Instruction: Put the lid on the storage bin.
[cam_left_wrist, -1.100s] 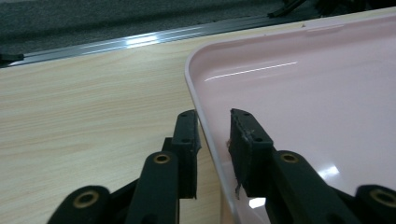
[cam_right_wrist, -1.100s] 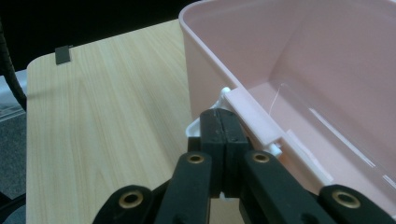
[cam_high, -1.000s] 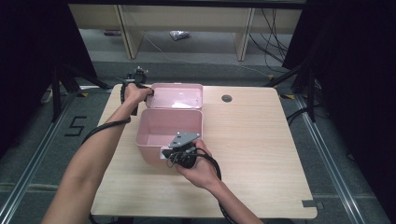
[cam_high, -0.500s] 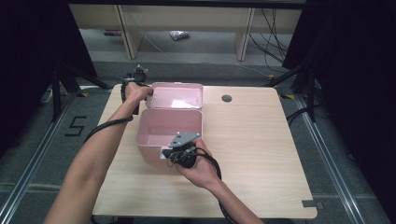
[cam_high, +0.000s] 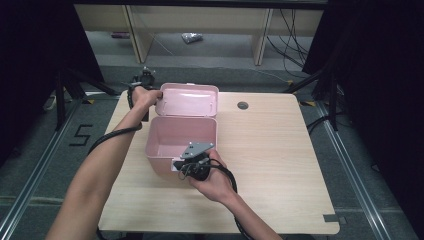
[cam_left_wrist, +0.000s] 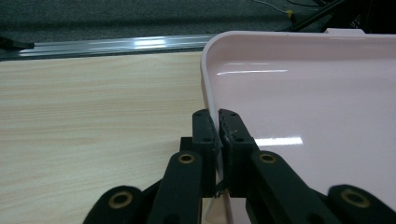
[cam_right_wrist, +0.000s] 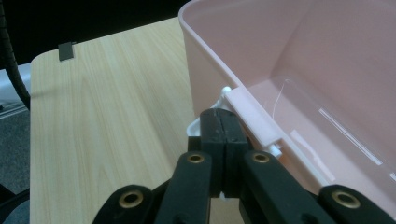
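Observation:
A pink plastic box (cam_high: 165, 150) stands open on the wooden table (cam_high: 270, 150), its lid (cam_high: 190, 100) swung back and lying flat behind it. My left gripper (cam_high: 156, 99) is at the lid's left edge. In the left gripper view its jaws have just been closing, and the left gripper (cam_left_wrist: 218, 123) now pinches the thin rim of the lid (cam_left_wrist: 303, 93) between its pads. My right gripper (cam_high: 181, 164) sits at the box's near wall. The right gripper (cam_right_wrist: 225, 116) has its jaws pressed together beside the box (cam_right_wrist: 303, 56), over a white latch (cam_right_wrist: 194, 126) on the front rim.
A small round grommet hole (cam_high: 243, 105) lies in the table behind and to the right of the lid. The table's right half is bare wood. Black cables trail from both grippers. Shelving legs and cables stand on the floor beyond the far edge.

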